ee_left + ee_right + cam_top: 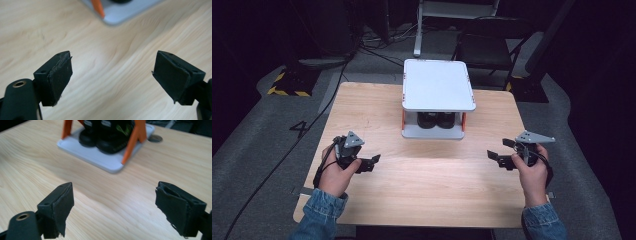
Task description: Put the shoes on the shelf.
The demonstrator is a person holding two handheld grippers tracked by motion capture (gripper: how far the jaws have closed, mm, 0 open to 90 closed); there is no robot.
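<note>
— What do your claws have hold of?

— Nothing. My left claw stands with its jaws spread wide, and between its pads there is only bare wood of the worktop. My right claw is the same: jaws wide apart, nothing between them.

— Where is the thing you are working with?

— Ahead of both claws, between them and a little farther off: a small white two-level rack on orange posts. A pair of black shoes sits on its lower shelf, tucked under the top plate. From my right claw the shoes lie ahead and slightly left; from my left claw the rack's corner is just ahead, well apart from the pads.

— Why hold the claws like that?

— I judge the shoes are stowed where they belong, so both claws hang clear of the rack, one to each side, over the worktop. Opened this wide, they cannot snag a post.
</note>
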